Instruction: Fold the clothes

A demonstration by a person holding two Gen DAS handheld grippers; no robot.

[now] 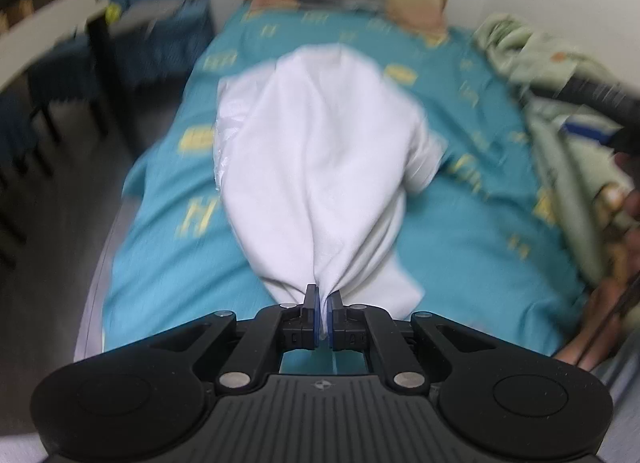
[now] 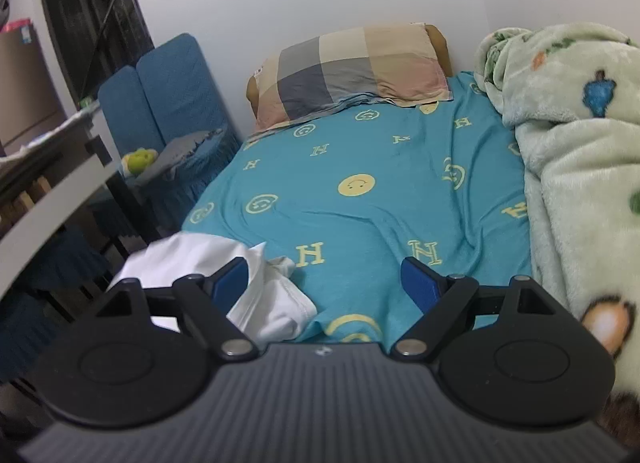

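- Left tool point(image 1: 323, 299) is clamped tight on a pinched bit of the white garment point(image 1: 320, 151), blue pads pressed together with the cloth bunched between them.
- From that pinch the white garment fans out over the middle of the bed point(image 1: 472, 223), which has a teal sheet with yellow H's and smiley faces. The left wrist view is pretty blurry, so I can't make out which part of the garment is being held.
- Right tool point(image 2: 328, 283) has its jaws spread wide with nothing in them, hanging over the near end of the bed.
- In the right wrist view the garment's edge sits by the bed's left side, just behind that tool's left finger point(image 2: 230, 281). Can't tell if it's touching.
- Checked pillow point(image 2: 352, 71) is up at the head of the bed against the wall.
- Pale green fleece blanket point(image 2: 580, 167) is heaped along the bed's right side.
- Blue chair point(image 2: 160, 91) stands off the bed's left side near the head, with a small green plush point(image 2: 140, 159) on it.
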